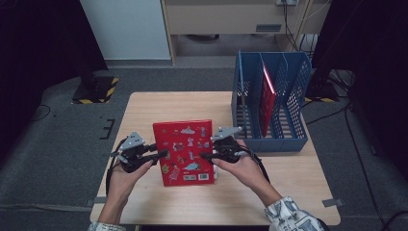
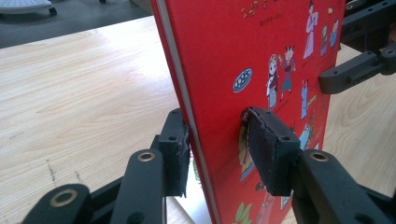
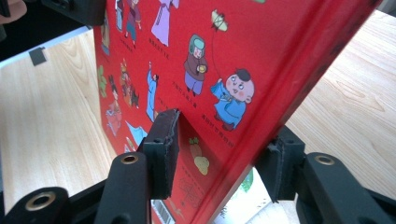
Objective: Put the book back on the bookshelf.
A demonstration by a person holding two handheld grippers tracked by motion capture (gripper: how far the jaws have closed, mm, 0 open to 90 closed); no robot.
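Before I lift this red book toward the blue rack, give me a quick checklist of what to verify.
1. Left tool clamped on the red book: ok.
2. Right tool clamped on the book's other edge: ok, pads look pressed.
3. Book lifted off the table: partly, it is tilted.
4. Free slot in the blue rack: ok, left compartment looks empty.
5. Other red book in the rack's middle slot: ok, leaning.

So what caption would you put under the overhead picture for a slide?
Two hand-held grippers, left gripper and right gripper, clamp a red picture book from both sides beside a blue file rack.
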